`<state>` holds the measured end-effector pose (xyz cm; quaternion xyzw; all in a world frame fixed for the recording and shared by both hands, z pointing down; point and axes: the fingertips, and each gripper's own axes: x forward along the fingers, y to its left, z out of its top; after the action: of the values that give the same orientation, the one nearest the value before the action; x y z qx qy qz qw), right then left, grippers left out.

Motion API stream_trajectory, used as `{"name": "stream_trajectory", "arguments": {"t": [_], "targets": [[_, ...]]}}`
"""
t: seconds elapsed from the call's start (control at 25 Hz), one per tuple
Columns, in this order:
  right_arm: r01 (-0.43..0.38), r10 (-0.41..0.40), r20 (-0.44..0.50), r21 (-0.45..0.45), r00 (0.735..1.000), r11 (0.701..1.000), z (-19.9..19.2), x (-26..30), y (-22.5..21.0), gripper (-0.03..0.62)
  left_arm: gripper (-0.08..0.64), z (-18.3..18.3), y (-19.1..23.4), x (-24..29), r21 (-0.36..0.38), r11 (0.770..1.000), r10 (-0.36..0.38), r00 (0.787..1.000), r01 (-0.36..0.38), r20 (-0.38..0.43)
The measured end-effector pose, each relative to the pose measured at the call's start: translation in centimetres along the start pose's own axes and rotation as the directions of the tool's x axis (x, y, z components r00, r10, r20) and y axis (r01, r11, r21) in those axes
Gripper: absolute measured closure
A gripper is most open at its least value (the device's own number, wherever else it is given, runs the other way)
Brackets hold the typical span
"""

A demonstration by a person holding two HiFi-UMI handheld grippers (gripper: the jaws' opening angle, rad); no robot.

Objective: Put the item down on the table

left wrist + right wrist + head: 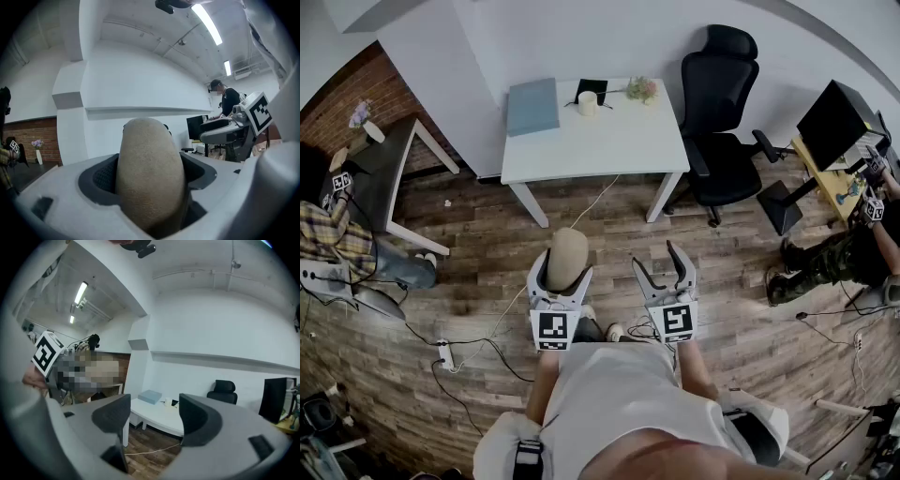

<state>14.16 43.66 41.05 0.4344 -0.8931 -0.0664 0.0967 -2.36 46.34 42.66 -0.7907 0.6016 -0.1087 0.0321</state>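
matt, grainy tan item (150, 176); smooth white table (609, 141); wood-plank floor (487, 272).

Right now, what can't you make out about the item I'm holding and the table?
Tan item: lower end hidden inside the left gripper, both views.
White table: unseen in the left gripper view.
Small things at its far edge: head view, too small to name.

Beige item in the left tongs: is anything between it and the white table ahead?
Nothing visible. Only floor with a thin cable lies between the beige item, clamped in the left tongs, and the white table. Its near half is bare; blue book, cup and flowers sit at its far edge.
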Motion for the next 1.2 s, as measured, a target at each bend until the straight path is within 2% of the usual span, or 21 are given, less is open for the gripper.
{"name": "stream_trajectory", "arguments": {"t": [0.16,0.32,0.48,0.76,1.2], "targets": [[-0.011,0.011,0.015,0.019,1.000,1.000,-0.9,-1.1,0.4,0.287,0.166,0.2,-1.8,-0.9,0.004,1.000,-0.010,1.000,0.010,0.003],[-0.013,0.011,0.037,0.069,0.999,0.998,-0.9,-0.8,0.2,0.287,0.166,0.3,-1.8,-0.8,-0.001,1.000,-0.005,1.000,0.005,0.002],[-0.027,0.024,0.053,0.060,0.998,0.998,-0.4,0.2,0.4,0.285,0.166,0.1,-1.3,-0.2,-0.001,1.000,0.002,1.000,-0.002,0.000],[-0.025,0.023,0.064,0.039,0.998,0.999,0.2,3.9,-0.8,0.287,0.166,0.0,1.1,2.8,0.001,1.000,0.016,1.000,-0.016,0.002],[0.008,-0.009,0.021,0.039,1.000,0.999,0.6,11.2,-1.6,0.288,0.166,-0.7,6.5,8.4,0.006,1.000,-0.021,1.000,0.022,-0.006]]}}
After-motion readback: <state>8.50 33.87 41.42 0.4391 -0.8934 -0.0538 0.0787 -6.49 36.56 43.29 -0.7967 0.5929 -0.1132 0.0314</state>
